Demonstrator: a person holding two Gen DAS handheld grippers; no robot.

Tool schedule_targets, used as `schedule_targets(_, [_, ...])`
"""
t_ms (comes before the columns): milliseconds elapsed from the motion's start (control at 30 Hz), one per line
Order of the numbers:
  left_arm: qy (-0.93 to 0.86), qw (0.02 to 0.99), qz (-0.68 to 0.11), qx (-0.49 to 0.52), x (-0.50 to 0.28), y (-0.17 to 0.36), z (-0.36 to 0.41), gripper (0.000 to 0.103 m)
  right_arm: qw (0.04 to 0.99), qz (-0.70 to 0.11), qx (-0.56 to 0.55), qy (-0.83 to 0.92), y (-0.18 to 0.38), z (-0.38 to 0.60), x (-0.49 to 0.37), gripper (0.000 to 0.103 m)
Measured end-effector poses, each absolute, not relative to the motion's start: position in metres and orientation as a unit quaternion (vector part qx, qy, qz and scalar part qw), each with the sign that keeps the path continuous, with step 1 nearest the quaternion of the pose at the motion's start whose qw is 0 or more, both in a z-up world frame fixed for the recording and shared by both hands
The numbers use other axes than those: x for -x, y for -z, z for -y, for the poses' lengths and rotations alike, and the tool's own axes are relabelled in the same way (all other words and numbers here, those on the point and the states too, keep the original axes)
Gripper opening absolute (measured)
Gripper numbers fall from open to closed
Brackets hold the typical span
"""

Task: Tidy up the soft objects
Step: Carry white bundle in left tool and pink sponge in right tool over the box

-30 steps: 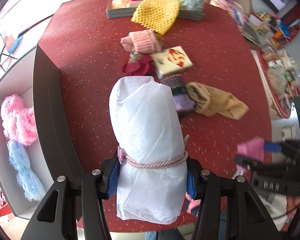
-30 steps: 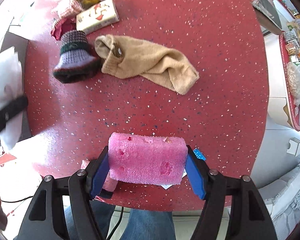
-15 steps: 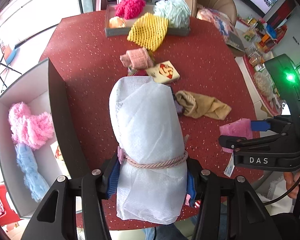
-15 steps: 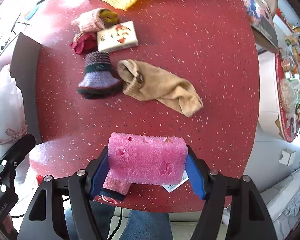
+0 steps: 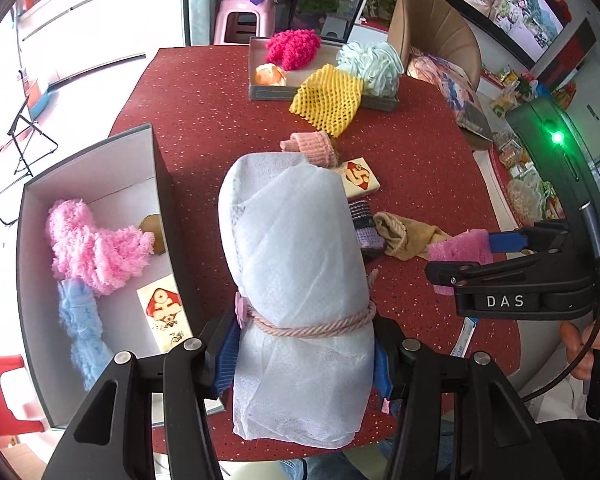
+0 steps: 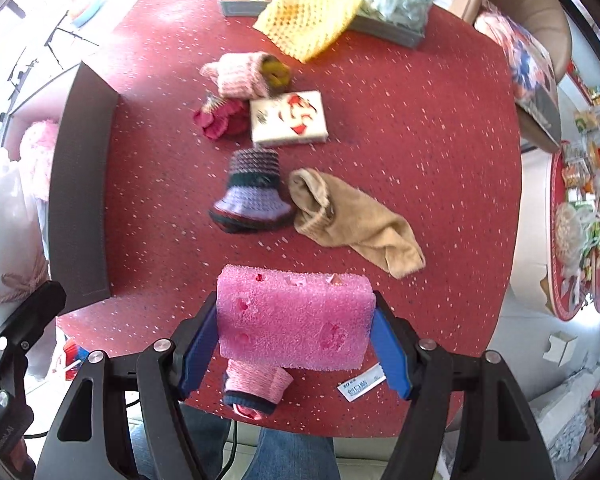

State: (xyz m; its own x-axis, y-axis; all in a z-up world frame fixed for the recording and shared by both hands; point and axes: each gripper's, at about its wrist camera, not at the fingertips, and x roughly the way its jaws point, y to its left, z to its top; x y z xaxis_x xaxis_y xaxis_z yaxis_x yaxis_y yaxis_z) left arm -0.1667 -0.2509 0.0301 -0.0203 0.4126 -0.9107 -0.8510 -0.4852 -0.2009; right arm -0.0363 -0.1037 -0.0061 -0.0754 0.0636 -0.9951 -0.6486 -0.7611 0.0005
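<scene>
My left gripper (image 5: pixel 303 354) is shut on a white foam roll (image 5: pixel 296 280) tied with a pink cord, held above the red table (image 5: pixel 204 120). My right gripper (image 6: pixel 295 344) is shut on a pink sponge (image 6: pixel 294 316) over the table's near edge; it also shows in the left wrist view (image 5: pixel 496 264). A grey box (image 5: pixel 100 184) at the left holds a pink fluffy piece (image 5: pixel 92 248), a blue fluffy piece (image 5: pixel 82 332) and a card. A tan sock (image 6: pixel 352 220), a purple knitted hat (image 6: pixel 252 196), a pink knit roll (image 6: pixel 240 76) and a dark red cloth (image 6: pixel 218 118) lie mid-table.
A tissue pack (image 6: pixel 288 118) lies beside the knits. A grey tray (image 5: pixel 268 92) at the far edge holds a yellow net (image 5: pixel 326 98), a magenta puff (image 5: pixel 292 48) and a pale green puff (image 5: pixel 370 66). A pink sock (image 6: pixel 256 388) and a label (image 6: pixel 360 382) lie under the sponge. A chair (image 5: pixel 436 36) stands behind.
Both grippers have risen and pulled back from the table with their loads; the table looks smaller and the grey box's inside has come into the left wrist view.
</scene>
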Motion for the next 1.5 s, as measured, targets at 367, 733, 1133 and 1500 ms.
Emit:
schedule_targets(367, [-0.712,0.436,-0.178,0.521,0.186,-0.039,0.279,0.054,0.227,-0.194,0.629,-0.718,-0.013,0.123,0.074,0.073])
schedule_targets(733, [-0.733,0.389,-0.153,0.537,0.206,-0.032,0.31,0.054,0.186,-0.157,0.631,-0.736,-0.021,0.152,0.112,0.073])
schedule_targets(1133, [-0.762,0.319,-0.124,0.55,0.229,-0.025,0.351,0.054,0.129,-0.111,0.628,-0.76,-0.031,0.198,0.161,0.073])
schedule_targets(1500, [-0.775,0.274,-0.107,0.559,0.252,-0.016,0.378,0.054,0.095,-0.085,0.624,-0.771,-0.038,0.227,0.195,0.073])
